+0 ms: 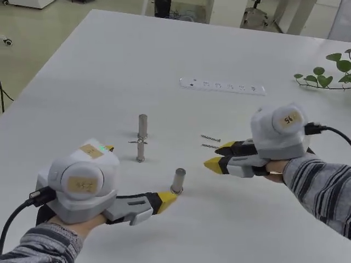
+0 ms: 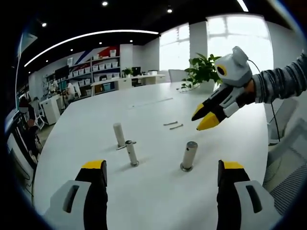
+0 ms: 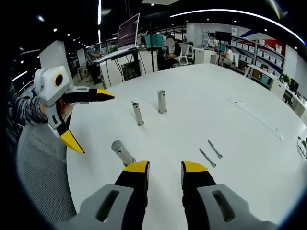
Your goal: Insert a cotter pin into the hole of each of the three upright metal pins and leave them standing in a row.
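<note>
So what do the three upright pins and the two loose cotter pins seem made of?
Upright pins: likely steel, dull grey with a soft sheen. Loose cotter pins: thin grey wire, probably metal; finish too small to tell.

Holds the left gripper low on the near left, jaws spread wide with nothing between them, and aims the right gripper inward from the right, jaws parted just narrowly, likewise empty.

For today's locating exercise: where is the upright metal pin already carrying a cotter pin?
Head view, left of centre: that grey metal pin stands just in front of the bare far pin, up-left of the third pin.
</note>
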